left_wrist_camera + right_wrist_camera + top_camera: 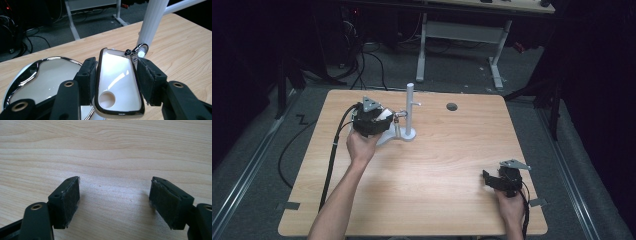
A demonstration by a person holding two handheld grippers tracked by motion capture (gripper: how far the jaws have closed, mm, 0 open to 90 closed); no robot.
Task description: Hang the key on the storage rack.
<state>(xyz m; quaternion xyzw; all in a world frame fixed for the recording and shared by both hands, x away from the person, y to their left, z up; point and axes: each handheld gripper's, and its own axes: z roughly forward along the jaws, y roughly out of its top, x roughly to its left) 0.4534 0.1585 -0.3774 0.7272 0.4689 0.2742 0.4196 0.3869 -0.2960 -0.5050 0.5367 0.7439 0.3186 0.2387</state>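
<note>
Lab or test room, dim. Light wood bench (437, 165) with a cable hole (452, 106) stands on grey carpet (257, 150). At 12 o'clock a white-legged desk (462, 30); at 11 o'clock tangled black cables (357, 60) on the floor and dark equipment with a red light (8, 8). Metal floor rails (242, 185) at 9 and 3 o'clock.

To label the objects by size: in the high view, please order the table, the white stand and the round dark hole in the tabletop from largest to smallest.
1. Table
2. White stand
3. Round dark hole

The gaps are plain, so nearness to the camera changes nothing.
</note>
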